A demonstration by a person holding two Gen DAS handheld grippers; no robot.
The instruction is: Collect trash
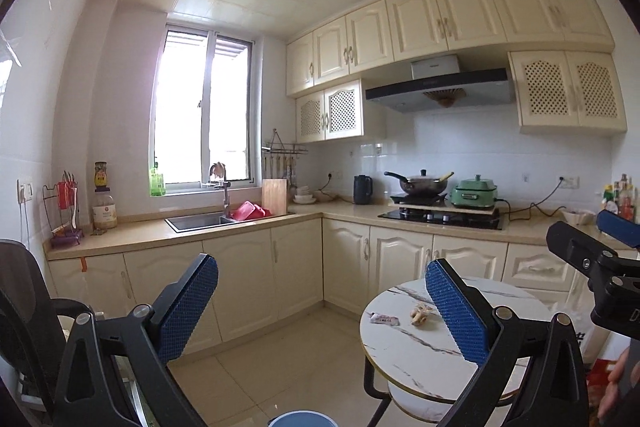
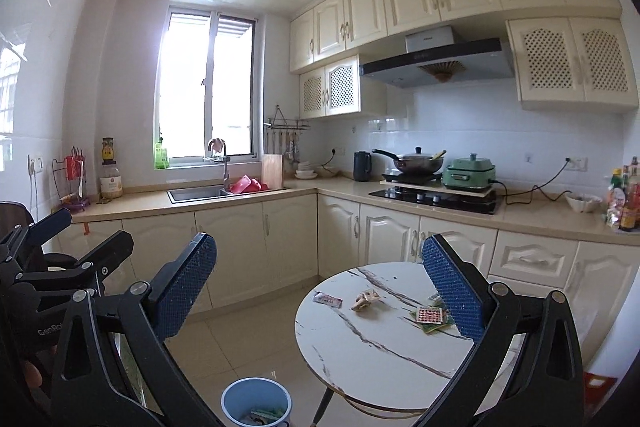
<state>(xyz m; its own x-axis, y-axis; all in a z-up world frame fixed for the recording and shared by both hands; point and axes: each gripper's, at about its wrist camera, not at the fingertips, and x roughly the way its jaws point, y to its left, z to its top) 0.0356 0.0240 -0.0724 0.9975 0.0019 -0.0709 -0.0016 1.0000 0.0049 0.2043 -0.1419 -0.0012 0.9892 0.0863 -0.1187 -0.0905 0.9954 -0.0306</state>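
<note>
A round white marble table (image 2: 372, 343) (image 1: 404, 343) bears trash: a pink and white wrapper (image 2: 327, 299) (image 1: 385, 319), a crumpled beige scrap (image 2: 365, 299) (image 1: 420, 314), and green and red packets (image 2: 430, 315) partly behind my right finger. On the floor left of the table stands a blue bin (image 2: 256, 401) (image 1: 298, 419) with wrappers inside. My left gripper (image 1: 322, 301) and my right gripper (image 2: 320, 277) are both open and empty, held above floor and table. Each gripper shows at the edge of the other's view.
An L-shaped counter (image 2: 224, 205) with a sink (image 2: 198, 193), a stove with a wok (image 2: 420, 163) and a green cooker (image 2: 468, 173) runs along the walls. A dark chair (image 1: 24, 307) stands at the left. Sauce bottles (image 2: 626, 195) stand far right.
</note>
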